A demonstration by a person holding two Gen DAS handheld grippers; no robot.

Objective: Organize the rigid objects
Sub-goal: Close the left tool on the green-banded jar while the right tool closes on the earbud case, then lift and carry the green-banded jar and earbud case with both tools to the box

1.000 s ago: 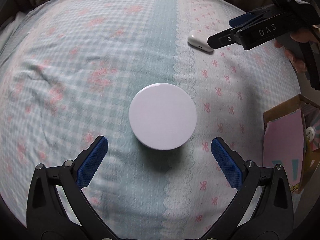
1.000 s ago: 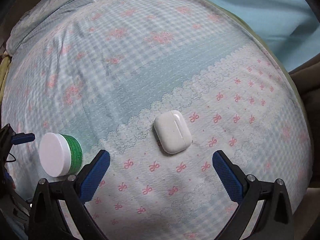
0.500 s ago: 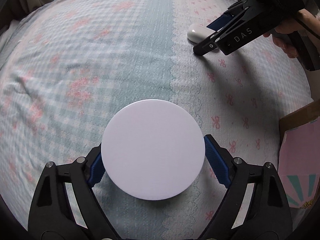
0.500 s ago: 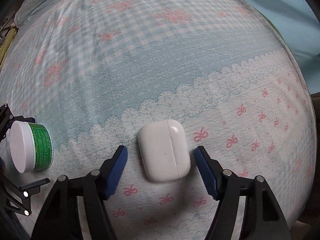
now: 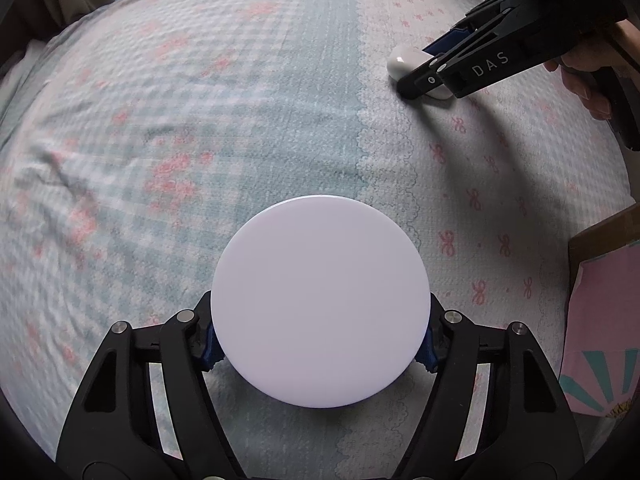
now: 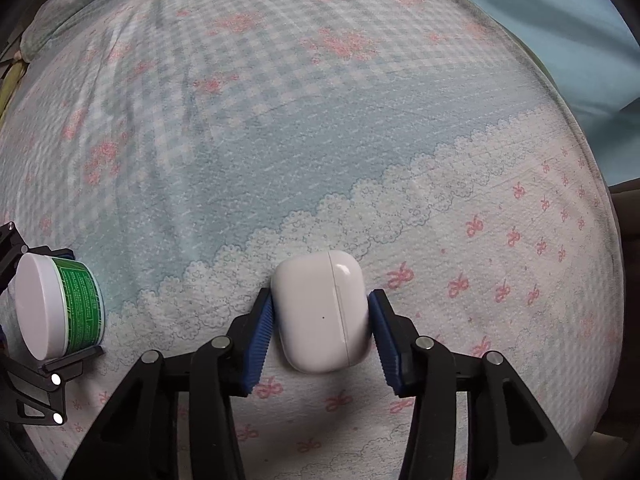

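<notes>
jar (image 5: 320,300): rigid, light; left gripper (image 5: 318,344) just closed onto its sides, left of earbud case.
earbud case (image 6: 322,312): slick, hard; right gripper (image 6: 320,332) just clamped its flanks.

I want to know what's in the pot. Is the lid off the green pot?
No, the white lid is on the green pot, which the left gripper holds by its sides.

Glossy plastic earbud case (image 6: 322,316) on woven cloth bedsheet (image 6: 320,140).
</notes>
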